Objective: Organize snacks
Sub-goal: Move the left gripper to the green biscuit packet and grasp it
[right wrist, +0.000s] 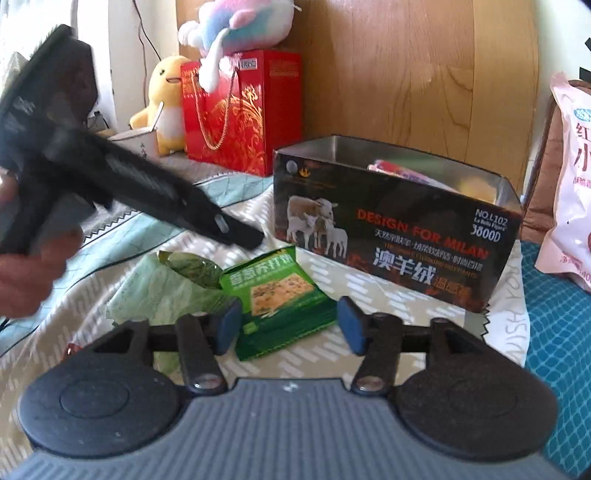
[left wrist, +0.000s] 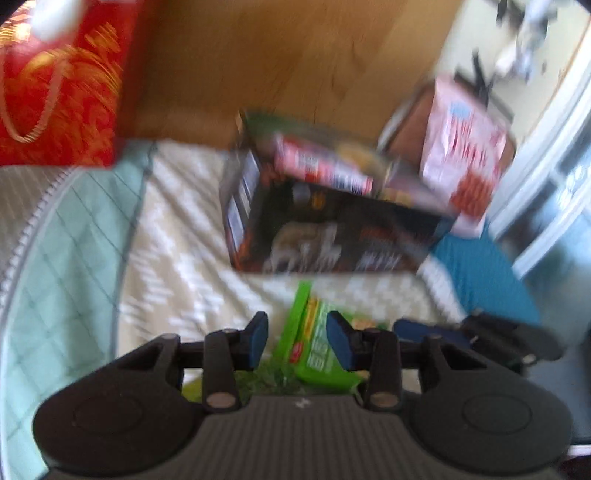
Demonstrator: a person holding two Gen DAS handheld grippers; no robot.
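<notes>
A black open box (right wrist: 391, 236) with sheep printed on it stands on the bed and holds several snack packets (left wrist: 325, 166); it also shows in the left wrist view (left wrist: 332, 229). A green cracker packet (right wrist: 280, 295) lies in front of the box, between the fingers of my open right gripper (right wrist: 288, 325). A pale green packet (right wrist: 166, 288) lies to its left. My left gripper (left wrist: 297, 339) is open above the green cracker packet (left wrist: 314, 347), which lies below its jaws; it also shows in the right wrist view (right wrist: 243, 236), blurred. My right gripper's finger (left wrist: 424, 328) shows at the right.
A red gift bag (right wrist: 240, 114) stands against the wooden headboard (right wrist: 406, 66), with plush toys (right wrist: 236, 26) on and beside it. A large pink snack bag (right wrist: 569, 177) leans at the right. A teal mat (right wrist: 561, 332) lies under it. The bedcover (left wrist: 177, 258) is patterned cream and mint.
</notes>
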